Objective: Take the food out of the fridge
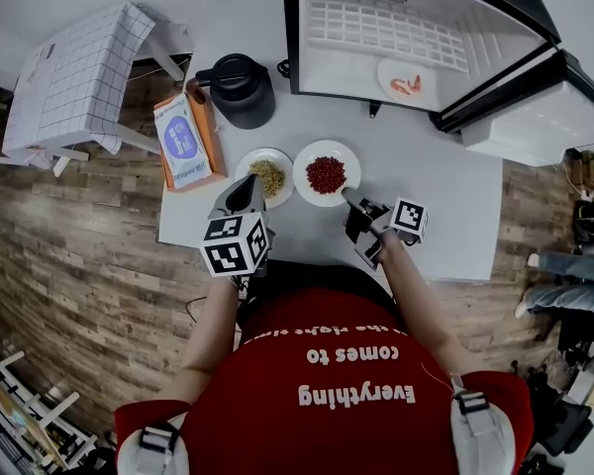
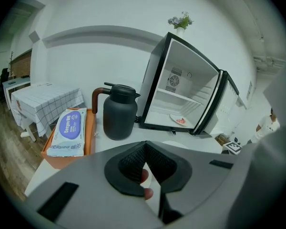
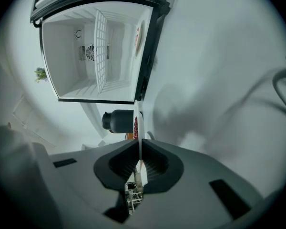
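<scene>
Floor: wood planks, with a checked-cloth side table at the left.
Table: white top.
Mini fridge: at the table's far edge with its door open; the shrimp plate lies on its floor.
Jug: black, just left of the fridge opening.
Tray: orange, holding a wipes pack.
Red-food plate: mid-table, between the person and the fridge.
Yellowish-food plate: just beside it.
Right gripper: pinching the red-food plate's near rim.
Left gripper: jaws pressed together and empty, at the yellowish-food plate's near-left edge.
</scene>
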The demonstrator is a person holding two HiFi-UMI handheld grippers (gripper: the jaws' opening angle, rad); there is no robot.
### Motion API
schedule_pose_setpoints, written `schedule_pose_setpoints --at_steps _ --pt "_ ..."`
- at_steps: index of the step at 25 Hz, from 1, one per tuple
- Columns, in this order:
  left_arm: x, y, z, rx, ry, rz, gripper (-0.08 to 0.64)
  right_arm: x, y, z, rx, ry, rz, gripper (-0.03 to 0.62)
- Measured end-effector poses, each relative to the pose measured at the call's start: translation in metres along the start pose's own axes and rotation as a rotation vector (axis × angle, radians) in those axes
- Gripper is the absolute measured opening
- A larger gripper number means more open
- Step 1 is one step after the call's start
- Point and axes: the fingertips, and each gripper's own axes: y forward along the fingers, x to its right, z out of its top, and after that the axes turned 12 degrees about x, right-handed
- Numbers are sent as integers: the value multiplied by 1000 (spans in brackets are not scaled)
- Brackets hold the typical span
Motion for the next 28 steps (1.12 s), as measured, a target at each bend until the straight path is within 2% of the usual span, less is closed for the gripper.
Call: schedule_pose_setpoints --at_steps 3,12,18,20,21,25,28 --pt "1 0 -3 -8 6 -6 6 19 3 -2 -16 -20 -67 25" --pt "-4 -2 -3 -6 1 -3 6 47 5 -4 -10 -18 -182 25" --pt "-3 -3 -3 -11 7 -4 6 51 7 -1 -87 -243 -321 37" --pt "-2 -2 -2 -11 11 -7 6 49 10 -4 -121 -274 -352 142" --pt "-1 -1 -1 -10 15 -9 6 47 10 -6 -139 -274 -365 159" --pt "4 2 2 -10 36 -23 6 44 9 -15 -196 -311 -435 196" --pt "7 4 3 -13 36 -32 6 49 6 -19 -276 -438 -489 202"
